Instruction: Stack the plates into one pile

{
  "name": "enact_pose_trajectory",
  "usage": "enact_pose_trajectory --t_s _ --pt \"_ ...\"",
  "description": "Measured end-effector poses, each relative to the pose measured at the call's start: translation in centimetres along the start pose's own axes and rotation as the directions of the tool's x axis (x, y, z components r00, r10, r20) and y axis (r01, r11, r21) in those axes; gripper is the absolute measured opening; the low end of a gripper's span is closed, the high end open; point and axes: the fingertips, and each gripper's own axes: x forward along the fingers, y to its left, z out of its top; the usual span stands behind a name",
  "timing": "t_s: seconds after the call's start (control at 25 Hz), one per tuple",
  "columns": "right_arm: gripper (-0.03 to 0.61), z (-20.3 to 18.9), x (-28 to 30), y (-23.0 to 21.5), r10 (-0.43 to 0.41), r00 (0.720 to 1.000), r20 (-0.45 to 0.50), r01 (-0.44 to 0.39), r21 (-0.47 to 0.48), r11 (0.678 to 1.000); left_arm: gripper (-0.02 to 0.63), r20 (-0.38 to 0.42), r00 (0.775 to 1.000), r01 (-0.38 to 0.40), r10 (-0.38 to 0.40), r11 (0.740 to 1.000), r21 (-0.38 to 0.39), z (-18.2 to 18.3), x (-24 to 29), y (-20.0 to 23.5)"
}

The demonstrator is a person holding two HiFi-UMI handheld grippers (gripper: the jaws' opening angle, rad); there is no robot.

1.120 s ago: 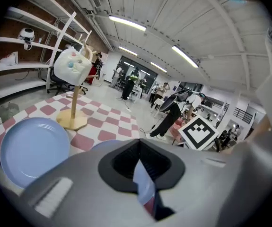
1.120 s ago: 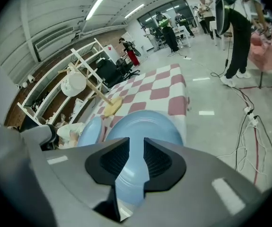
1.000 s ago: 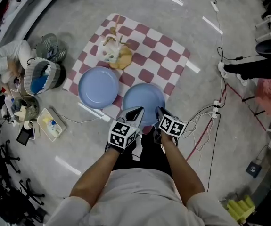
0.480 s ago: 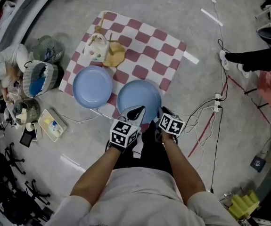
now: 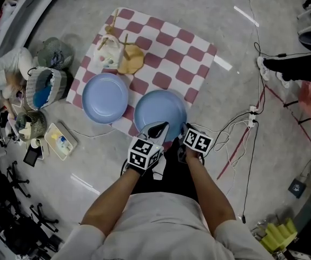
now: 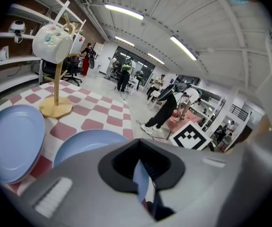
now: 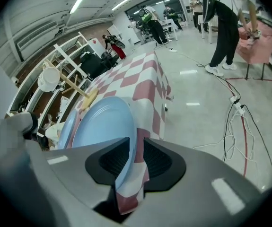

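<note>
Little has moved over the last second: both of my grippers keep their place at the near rim of the same plate, and only the head view has drifted slightly across the floor. Item one, my left gripper (image 5: 156,130): jaws pressed onto a thin blue edge, the rim of the near plate (image 5: 160,108). Item two, my right gripper (image 5: 183,131): jaws nipped on that same rim further right, with a fold of the checkered cloth (image 5: 172,52) caught in the bite beside the plate. Item three, the near plate itself: it lies on the cloth's near corner and is held at the near side only. Item four, the second plate (image 5: 105,96): it lies flat on the cloth just to the left, close to the first, with no gripper on it, so no pile yet. Item five, a wooden stand (image 5: 125,59) carrying a white object, further back on the cloth. Item six, baskets (image 5: 44,88) and cables (image 5: 236,135) on the bare floor around. Hazards, as I judge them: lifting with the cloth still pinched would drag it, shifting the second plate and perhaps toppling the stand; and two grips on one edge may let the far side sag and the plate slip.
</note>
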Motion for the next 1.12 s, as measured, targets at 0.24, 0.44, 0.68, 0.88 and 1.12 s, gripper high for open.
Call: enact_pose_trajectory --t_s 0.24,0.44,0.68,0.88,1.12 --pt "0.077 -0.3 1.2 -0.6 0.007 1.0 -0.009 -0.006 0.082 0.997 0.006 0.005 1.0 -0.016 0.016 1.0 -0.005 0.0 -0.2 1.0" --pt "0.026 -0.3 1.3 0.0 0.038 0.999 -0.021 -0.035 0.103 0.994 0.006 0.016 1.0 -0.026 0.026 1.0 -0.008 0.2 -0.8 1.4" --pt "0.028 0.6 -0.2 0.1 0.072 0.997 -0.003 -0.071 0.15 0.986 0.006 0.036 0.999 -0.031 0.031 0.999 -0.015 0.5 -2.0 1.7" --pt "0.028 2.1 -1.4 1.5 0.107 0.994 0.026 -0.11 0.184 0.977 0.006 0.063 0.997 -0.032 0.033 0.999 -0.017 1.6 -2.9 1.7" --pt "0.028 3.2 -2.0 5.3 0.167 0.985 0.035 -0.17 0.203 0.964 0.006 0.099 0.993 -0.053 0.055 0.998 -0.026 2.9 -4.5 2.5"
